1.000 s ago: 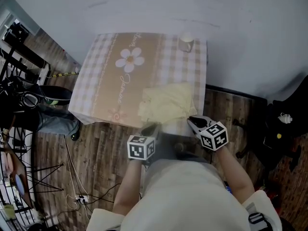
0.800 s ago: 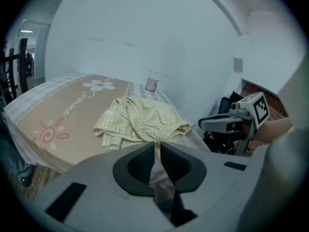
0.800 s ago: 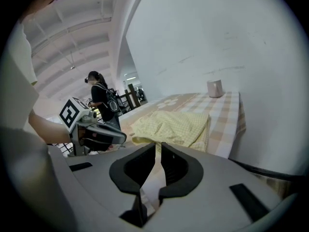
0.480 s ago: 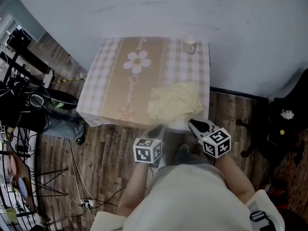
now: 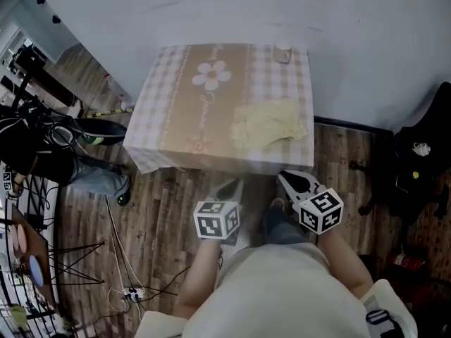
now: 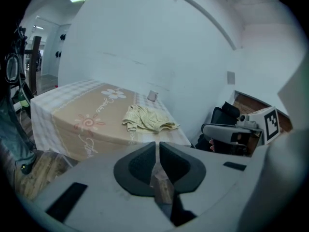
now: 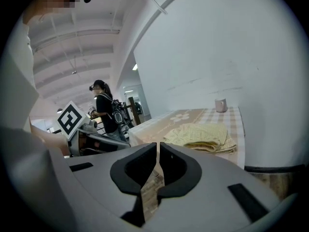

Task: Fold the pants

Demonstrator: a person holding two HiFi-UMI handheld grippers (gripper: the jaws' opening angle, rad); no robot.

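Left gripper (image 5: 229,187) and right gripper (image 5: 286,177) farther from the pants (image 5: 271,120) than before, jaws together, empty.

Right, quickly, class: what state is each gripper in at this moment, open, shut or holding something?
Left gripper: shut, jaws together, holding nothing.
Right gripper: shut, jaws together, holding nothing.

Your head view looks steeply down on the table (image 5: 183,97). Both gripper views face it from low, sharing the pants (image 6: 147,119).
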